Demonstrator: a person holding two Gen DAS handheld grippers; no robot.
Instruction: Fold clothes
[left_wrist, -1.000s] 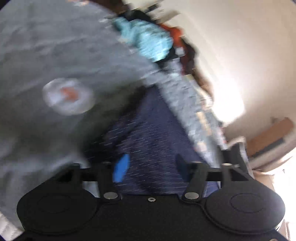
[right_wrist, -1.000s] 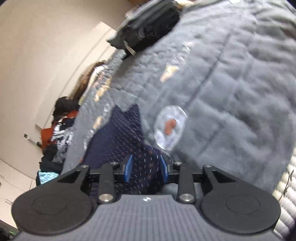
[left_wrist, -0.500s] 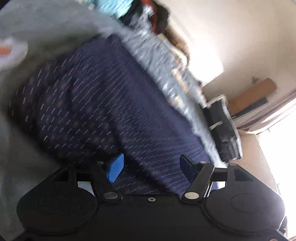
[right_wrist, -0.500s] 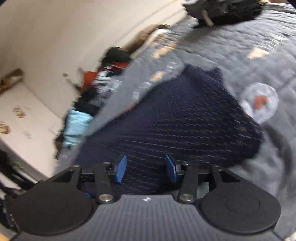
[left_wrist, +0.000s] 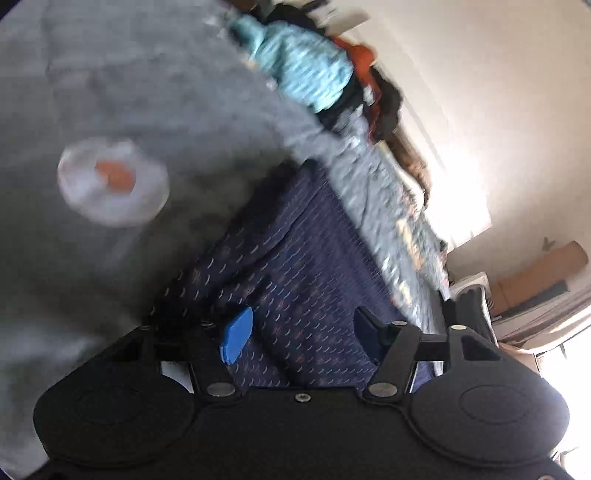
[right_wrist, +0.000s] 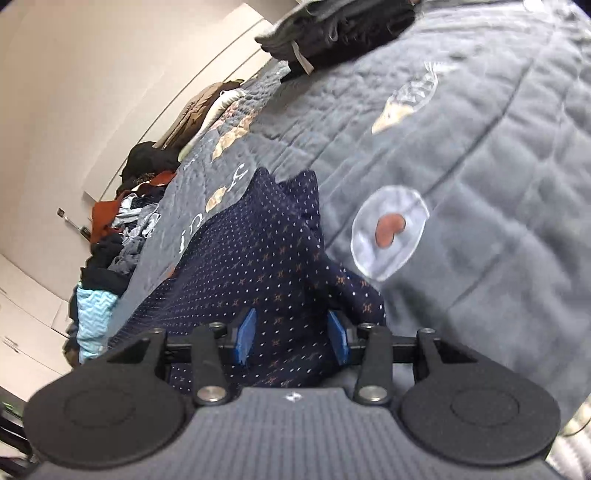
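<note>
Our dark dotted shirt (right_wrist: 258, 258) lies on the bed (right_wrist: 480, 184) beside the round patch (right_wrist: 388, 232). Both tools, left (left_wrist: 299, 332) and right (right_wrist: 291, 336), gape loose over it; we may pinch only one layer, and the fold would flop

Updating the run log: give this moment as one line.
left gripper: open over navy garment | right gripper: jaws just opening, garment between

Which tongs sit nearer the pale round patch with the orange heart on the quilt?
Right. The patch lies just beyond the right tongs; the left tongs sit farther off, across the navy garment.
</note>
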